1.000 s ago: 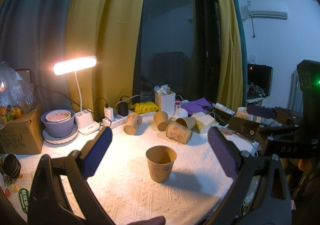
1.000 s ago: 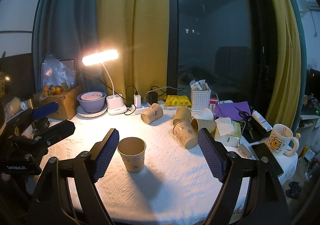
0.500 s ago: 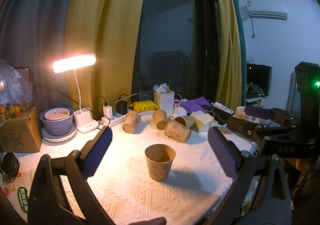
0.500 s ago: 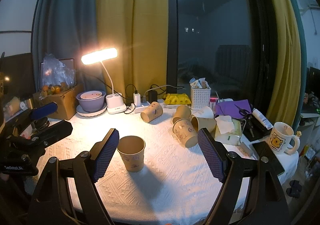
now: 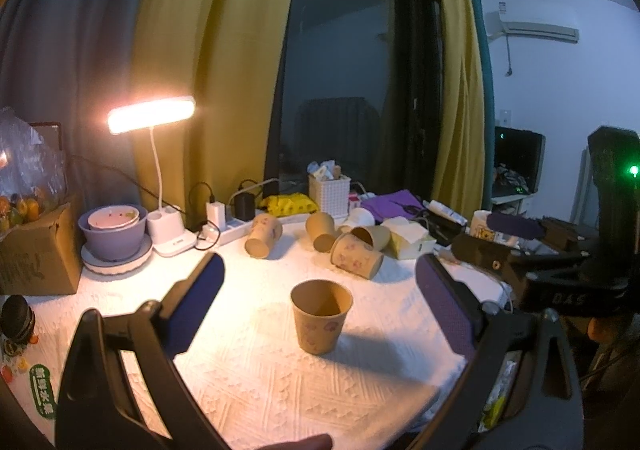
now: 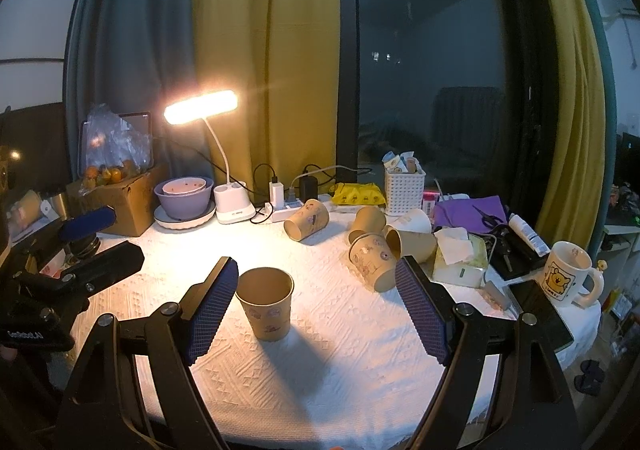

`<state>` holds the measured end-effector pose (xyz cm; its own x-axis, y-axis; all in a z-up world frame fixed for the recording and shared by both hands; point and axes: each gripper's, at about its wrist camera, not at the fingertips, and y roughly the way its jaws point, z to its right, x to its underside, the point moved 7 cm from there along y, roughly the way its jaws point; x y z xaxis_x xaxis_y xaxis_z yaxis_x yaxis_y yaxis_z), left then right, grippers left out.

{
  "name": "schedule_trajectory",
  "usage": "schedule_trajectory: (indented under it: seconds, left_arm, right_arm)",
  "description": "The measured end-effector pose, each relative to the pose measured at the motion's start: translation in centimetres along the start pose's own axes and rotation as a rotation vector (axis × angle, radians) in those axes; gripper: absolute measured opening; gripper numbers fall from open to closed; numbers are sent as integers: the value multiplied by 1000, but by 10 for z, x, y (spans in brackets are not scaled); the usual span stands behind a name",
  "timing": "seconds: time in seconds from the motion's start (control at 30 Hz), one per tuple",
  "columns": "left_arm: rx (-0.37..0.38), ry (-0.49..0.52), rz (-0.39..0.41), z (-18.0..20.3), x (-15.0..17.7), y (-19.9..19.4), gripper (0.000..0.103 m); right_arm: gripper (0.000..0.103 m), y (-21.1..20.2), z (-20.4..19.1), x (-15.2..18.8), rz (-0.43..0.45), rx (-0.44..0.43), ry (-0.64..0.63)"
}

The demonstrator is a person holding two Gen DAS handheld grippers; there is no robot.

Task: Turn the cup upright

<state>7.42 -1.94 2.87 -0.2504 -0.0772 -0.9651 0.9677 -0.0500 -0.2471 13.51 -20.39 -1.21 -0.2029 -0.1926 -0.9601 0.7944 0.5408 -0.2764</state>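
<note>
A brown paper cup (image 5: 321, 315) stands upright, mouth up, on the white tablecloth (image 5: 248, 370); it also shows in the right wrist view (image 6: 265, 304). Several more paper cups lie on their sides farther back, one alone (image 5: 263, 235) (image 6: 306, 220) and a cluster to the right (image 5: 356, 256) (image 6: 372, 260). My left gripper (image 5: 320, 300) is open and empty, held back from the upright cup. My right gripper (image 6: 318, 304) is open and empty, the cup near its left finger (image 6: 210, 306), not touching.
A lit desk lamp (image 6: 200, 107), stacked purple bowls (image 6: 184, 194), a power strip (image 6: 280, 210), a white basket (image 6: 404, 186), a tissue box (image 6: 460, 262) and a bear mug (image 6: 566, 274) ring the table's back and right. A cardboard box (image 5: 36, 250) stands left.
Both grippers have drifted slightly back and up; the view shifts a little. The upright cup and the lying cups have not moved.
</note>
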Motion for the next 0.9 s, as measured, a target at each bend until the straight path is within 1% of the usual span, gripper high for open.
schedule_trajectory:
  seconds: [0.47, 0.9]
  left_arm:
    - [-17, -25, -5, -8, 2, 1, 97]
    - [-20, -17, -2, -7, 3, -1, 97]
  right_arm:
    - [83, 5, -4, 2, -6, -6, -4]
    - [83, 6, -4, 3, -7, -6, -3]
